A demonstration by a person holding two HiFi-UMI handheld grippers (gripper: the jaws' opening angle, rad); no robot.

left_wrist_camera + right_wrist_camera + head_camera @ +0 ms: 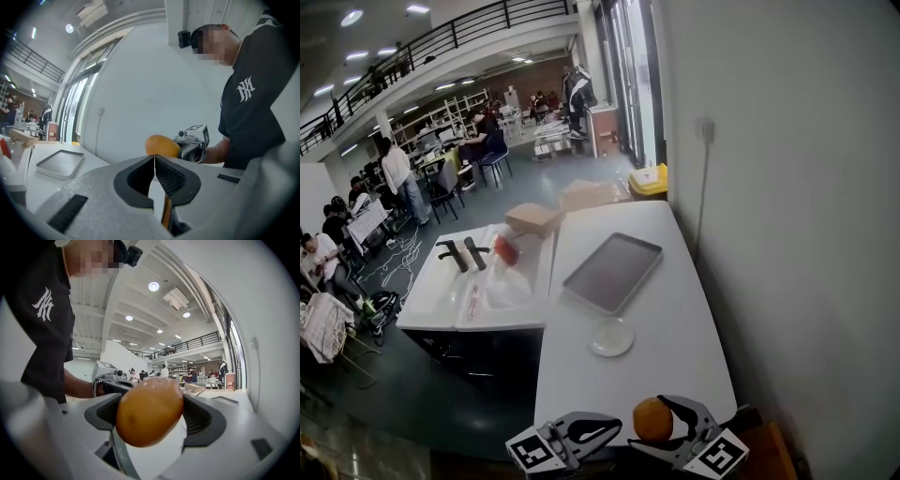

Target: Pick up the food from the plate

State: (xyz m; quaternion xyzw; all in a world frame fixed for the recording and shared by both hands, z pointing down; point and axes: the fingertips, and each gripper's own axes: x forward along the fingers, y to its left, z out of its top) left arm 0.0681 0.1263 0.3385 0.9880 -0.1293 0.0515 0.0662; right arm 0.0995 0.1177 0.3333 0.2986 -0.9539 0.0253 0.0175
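My right gripper [661,420] is shut on an orange, egg-shaped piece of food [652,419], held over the near edge of the white table [675,328]. In the right gripper view the food [150,411] fills the space between the two jaws. The left gripper [602,430] hangs just to the left of it, jaws closed together with nothing between them; its own view shows the food [161,145] and the right gripper [192,143] beyond its tips. A small white plate [610,337] sits bare on the table ahead.
A grey rectangular tray [613,272] lies beyond the plate. A second white table [441,300] to the left carries a cardboard box [532,218], a red-capped bottle [505,249] and black tools [461,254]. The wall [787,187] runs along the right. People sit at desks far behind.
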